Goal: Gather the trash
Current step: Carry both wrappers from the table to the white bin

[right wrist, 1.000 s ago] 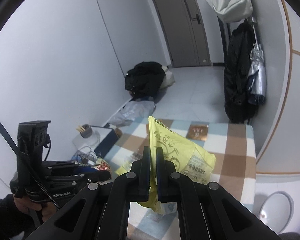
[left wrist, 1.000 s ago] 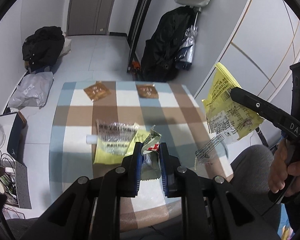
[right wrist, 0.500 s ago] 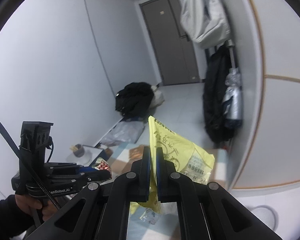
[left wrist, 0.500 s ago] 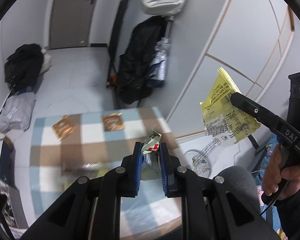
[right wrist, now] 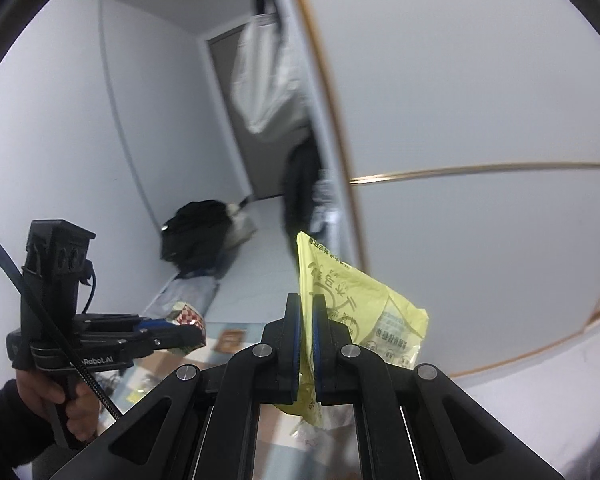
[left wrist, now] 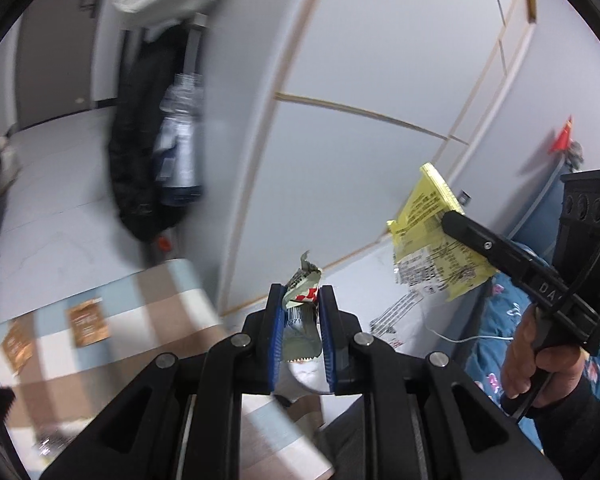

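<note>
Both tongs, left (left wrist: 300, 312) clenched on a wrapper (left wrist: 302, 300) and right (right wrist: 306, 320) on a yellow bag (right wrist: 364, 312), have swung off the table (left wrist: 100, 344), probably heading binward.

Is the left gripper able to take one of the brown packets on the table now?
Probably not as things stand. The left gripper is already shut on a small wrapper and is lifted off the table. The brown packets lie apart, to its left.

Left hand-held gripper (left wrist: 300, 300) raised, jaws clamped on crumpled wrapper (left wrist: 302, 304). Right hand-held gripper (right wrist: 306, 320) raised alongside, jaws pinched on yellow snack bag (right wrist: 364, 320). Bare hands grip both handles.
</note>
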`<state>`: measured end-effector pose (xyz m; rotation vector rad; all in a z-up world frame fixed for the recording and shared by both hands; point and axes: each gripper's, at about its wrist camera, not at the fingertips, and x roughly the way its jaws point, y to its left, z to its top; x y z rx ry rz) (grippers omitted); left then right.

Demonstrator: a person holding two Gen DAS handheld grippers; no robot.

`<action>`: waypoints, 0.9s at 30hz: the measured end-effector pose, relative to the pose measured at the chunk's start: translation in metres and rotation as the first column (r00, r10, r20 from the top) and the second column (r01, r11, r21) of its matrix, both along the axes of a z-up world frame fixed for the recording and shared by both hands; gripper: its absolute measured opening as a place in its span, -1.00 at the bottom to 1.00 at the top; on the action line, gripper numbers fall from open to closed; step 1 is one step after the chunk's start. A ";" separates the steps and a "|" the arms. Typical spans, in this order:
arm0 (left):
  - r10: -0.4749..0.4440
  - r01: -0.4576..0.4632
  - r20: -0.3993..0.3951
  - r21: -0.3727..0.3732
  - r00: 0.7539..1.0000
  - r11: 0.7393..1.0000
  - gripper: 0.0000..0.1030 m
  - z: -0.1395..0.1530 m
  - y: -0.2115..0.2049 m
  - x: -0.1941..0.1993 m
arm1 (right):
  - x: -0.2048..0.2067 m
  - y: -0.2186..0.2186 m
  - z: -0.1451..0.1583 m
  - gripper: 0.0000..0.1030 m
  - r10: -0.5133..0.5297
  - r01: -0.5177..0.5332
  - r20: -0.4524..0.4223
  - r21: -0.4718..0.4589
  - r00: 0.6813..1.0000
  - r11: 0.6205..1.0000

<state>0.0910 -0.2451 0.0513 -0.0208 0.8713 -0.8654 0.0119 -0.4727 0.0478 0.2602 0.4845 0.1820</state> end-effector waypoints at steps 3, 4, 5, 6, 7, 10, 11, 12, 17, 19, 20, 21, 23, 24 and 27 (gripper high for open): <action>-0.056 0.057 -0.035 0.010 0.998 0.998 -0.75 -0.014 -0.035 0.004 | -0.003 -0.037 -0.021 -0.92 -0.068 0.069 -0.035 0.031 0.997 0.997; -0.075 0.076 -0.056 0.015 0.996 0.997 -0.75 -0.023 -0.049 0.006 | -0.001 -0.047 -0.029 -0.92 -0.087 0.089 -0.048 0.043 0.995 0.995; -0.088 0.090 -0.073 0.017 0.993 0.996 -0.75 -0.029 -0.057 0.008 | -0.002 -0.056 -0.036 -0.92 -0.104 0.107 -0.061 0.054 0.993 0.993; -0.104 0.107 -0.099 0.019 0.990 0.994 -0.75 -0.039 -0.068 0.010 | -0.003 -0.067 -0.046 -0.92 -0.122 0.127 -0.077 0.069 0.990 0.989; -0.113 0.117 -0.117 0.022 0.987 0.993 -0.75 -0.046 -0.076 0.013 | -0.006 -0.078 -0.057 -0.92 -0.141 0.149 -0.094 0.087 0.985 0.985; -0.152 0.162 -0.181 0.044 0.972 0.986 -0.75 -0.075 -0.106 0.018 | -0.007 -0.107 -0.091 -0.92 -0.185 0.205 -0.150 0.133 0.971 0.970; -0.159 0.172 -0.198 0.053 0.967 0.984 -0.75 -0.086 -0.115 0.020 | -0.008 -0.114 -0.100 -0.92 -0.192 0.217 -0.167 0.143 0.967 0.966; -0.169 0.186 -0.214 0.063 0.962 0.981 -0.75 -0.096 -0.125 0.022 | -0.008 -0.123 -0.116 -0.92 -0.199 0.231 -0.193 0.157 0.961 0.960; -0.205 0.251 -0.309 0.117 0.929 0.961 -0.75 -0.146 -0.162 0.031 | -0.006 -0.148 -0.174 -0.92 -0.225 0.292 -0.291 0.211 0.930 0.933; -0.213 0.276 -0.345 0.145 0.914 0.950 -0.75 -0.163 -0.173 0.031 | -0.005 -0.156 -0.197 -0.92 -0.230 0.315 -0.321 0.243 0.919 0.917; -0.216 0.289 -0.363 0.160 0.907 0.944 -0.75 -0.172 -0.178 0.031 | -0.004 -0.159 -0.209 -0.92 -0.230 0.324 -0.334 0.260 0.914 0.910; -0.218 0.304 -0.389 0.174 0.895 0.937 -0.75 -0.184 -0.183 0.031 | -0.002 -0.164 -0.220 -0.92 -0.229 0.332 -0.346 0.277 0.910 0.902; -0.218 0.325 -0.434 0.187 0.874 0.927 -0.75 -0.202 -0.190 0.031 | -0.001 -0.169 -0.238 -0.92 -0.219 0.336 -0.354 0.312 0.909 0.889; -0.212 0.328 -0.447 0.200 0.869 0.923 -0.75 -0.207 -0.193 0.031 | 0.001 -0.172 -0.249 -0.92 -0.213 0.338 -0.361 0.329 0.908 0.882; -0.197 0.353 -0.491 0.248 0.849 0.902 -0.75 -0.225 -0.204 0.027 | 0.010 -0.177 -0.284 -0.92 -0.198 0.357 -0.402 0.372 0.894 0.857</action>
